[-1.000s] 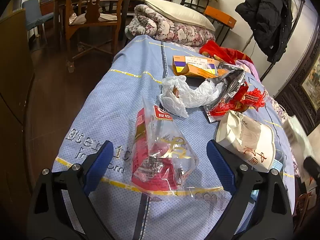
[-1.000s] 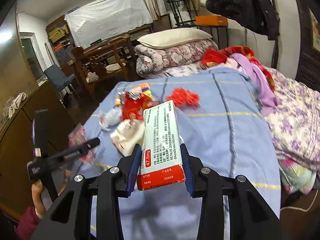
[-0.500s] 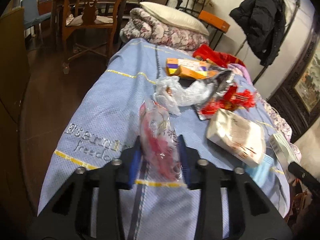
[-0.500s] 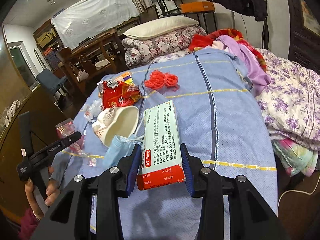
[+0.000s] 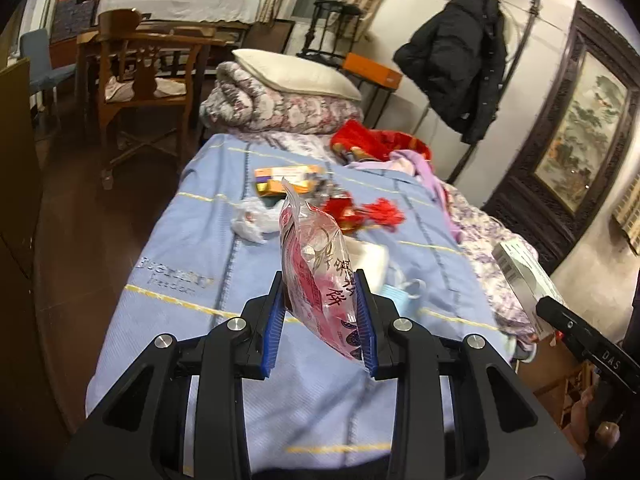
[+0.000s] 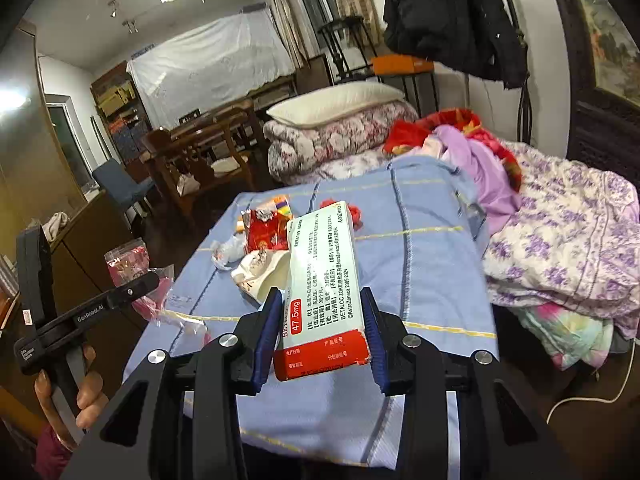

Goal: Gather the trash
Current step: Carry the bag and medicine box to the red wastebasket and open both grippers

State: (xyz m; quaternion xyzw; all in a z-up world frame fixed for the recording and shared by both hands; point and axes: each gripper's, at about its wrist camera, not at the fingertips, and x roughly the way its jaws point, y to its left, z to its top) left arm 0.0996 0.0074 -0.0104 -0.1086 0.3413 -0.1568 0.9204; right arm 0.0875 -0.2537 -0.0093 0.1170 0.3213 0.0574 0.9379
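My left gripper (image 5: 320, 320) is shut on a clear plastic bag with red print (image 5: 316, 264) and holds it upright above the blue bedspread (image 5: 192, 248). My right gripper (image 6: 322, 332) is shut on a white and red medicine box (image 6: 324, 284), held above the bed's near end. More trash lies on the bedspread: a crumpled white plastic bag (image 5: 252, 220), an orange and yellow box (image 5: 288, 178), a red foil wrapper (image 6: 266, 232), a red tassel knot (image 5: 382, 214), a white paper bowl (image 6: 260, 272) and a blue face mask (image 5: 400, 290).
Folded quilts with a pillow (image 5: 280, 100) lie at the bed's head. Red and purple clothes (image 6: 472, 148) and a floral cover (image 6: 568, 232) lie on the right side. A wooden chair (image 5: 136, 80) stands left of the bed. A black coat (image 5: 464, 60) hangs on a rack.
My left gripper has shut on the red-printed bag and lifted it off the bedspread. My right gripper has drawn back and up with the medicine box still in it.
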